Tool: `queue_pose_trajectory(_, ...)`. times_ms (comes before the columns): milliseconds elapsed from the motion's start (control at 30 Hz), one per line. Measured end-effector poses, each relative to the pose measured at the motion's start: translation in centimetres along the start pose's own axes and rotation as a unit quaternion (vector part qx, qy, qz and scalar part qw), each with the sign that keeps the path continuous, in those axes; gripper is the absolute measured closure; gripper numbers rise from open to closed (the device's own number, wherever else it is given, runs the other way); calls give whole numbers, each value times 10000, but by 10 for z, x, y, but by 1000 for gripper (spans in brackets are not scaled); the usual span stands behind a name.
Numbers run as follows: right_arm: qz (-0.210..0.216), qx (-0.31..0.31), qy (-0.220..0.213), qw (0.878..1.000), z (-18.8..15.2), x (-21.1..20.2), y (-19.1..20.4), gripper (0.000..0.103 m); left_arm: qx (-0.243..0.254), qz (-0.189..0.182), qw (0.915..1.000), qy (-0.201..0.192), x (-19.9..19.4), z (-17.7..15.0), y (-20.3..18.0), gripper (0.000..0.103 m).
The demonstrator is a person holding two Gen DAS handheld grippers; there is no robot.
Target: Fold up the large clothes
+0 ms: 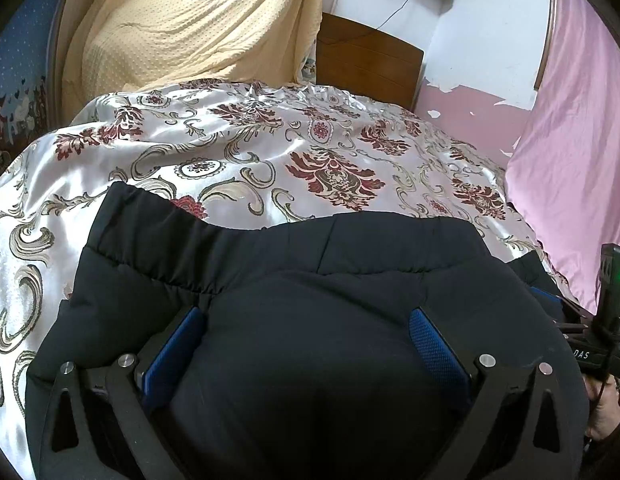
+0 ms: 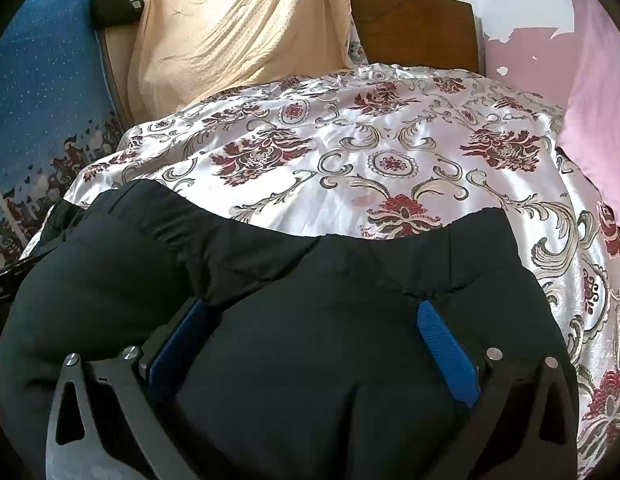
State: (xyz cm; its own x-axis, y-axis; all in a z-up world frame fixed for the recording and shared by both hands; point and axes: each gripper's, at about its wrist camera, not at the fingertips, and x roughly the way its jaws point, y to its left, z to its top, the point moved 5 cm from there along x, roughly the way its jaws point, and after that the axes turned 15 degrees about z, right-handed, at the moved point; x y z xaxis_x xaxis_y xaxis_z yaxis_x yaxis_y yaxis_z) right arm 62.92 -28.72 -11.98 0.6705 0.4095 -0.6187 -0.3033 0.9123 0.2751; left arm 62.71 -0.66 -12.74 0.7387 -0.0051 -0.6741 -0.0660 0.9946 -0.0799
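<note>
This is a lived-in home bedroom. A bed spread with a shiny floral satin cover stands against a wooden headboard, with a cream blanket heaped at its head and pink fabric along one side. Pink paint peels from the wall, and a small black bag hangs by a blue starry curtain.

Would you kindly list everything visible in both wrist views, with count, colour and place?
padded garment: one, black, near side of the bed, bulging between both tools' fingers
bedspread: one, shiny white with red and grey floral pattern, under the garment
blanket: one, pale yellow, draped behind the bed
headboard: one, brown wood, far end
pink fabric: one, right side
blue fabric: one, dotted, left side
bag: one, black, top left
left tool: open, astride the garment
right tool: open, likewise
</note>
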Motion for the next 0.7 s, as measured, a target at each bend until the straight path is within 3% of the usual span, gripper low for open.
queue_pose_trajectory(700, 8, 7, 7, 10000, -2, 1, -1, 1, 3, 0, 10000, 0, 2, -1, 0, 0)
